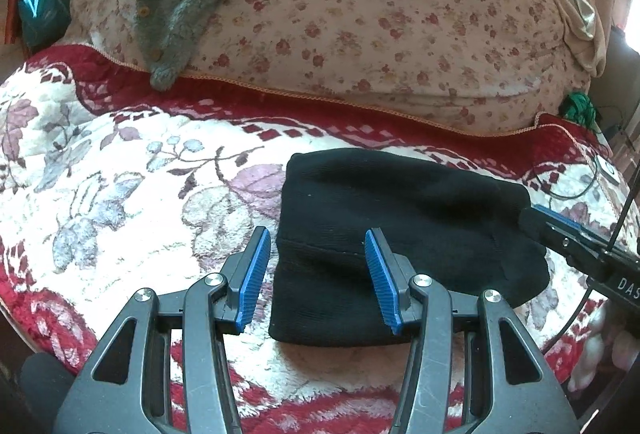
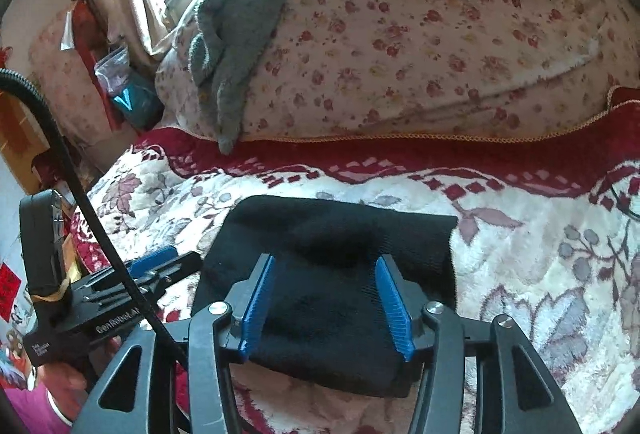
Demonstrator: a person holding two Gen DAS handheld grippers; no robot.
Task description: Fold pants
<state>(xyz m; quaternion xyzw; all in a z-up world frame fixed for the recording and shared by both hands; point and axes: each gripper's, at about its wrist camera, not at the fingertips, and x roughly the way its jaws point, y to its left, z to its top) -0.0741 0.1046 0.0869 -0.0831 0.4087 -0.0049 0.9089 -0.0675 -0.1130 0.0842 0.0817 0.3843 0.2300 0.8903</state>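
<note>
Pants (image 1: pixel 400 234) folded on blanket (image 1: pixel 140 174), both tongs (image 1: pixel 318 238) (image 2: pixel 326 264) spread above

The black pants (image 1: pixel 400 234) lie folded into a compact, thick rectangular bundle, flat on the floral red-and-cream bed blanket (image 1: pixel 120 174).

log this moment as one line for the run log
stage: pants folded compact on blanket | left gripper: open, over near edge | right gripper: open, above pants | nothing held
</note>
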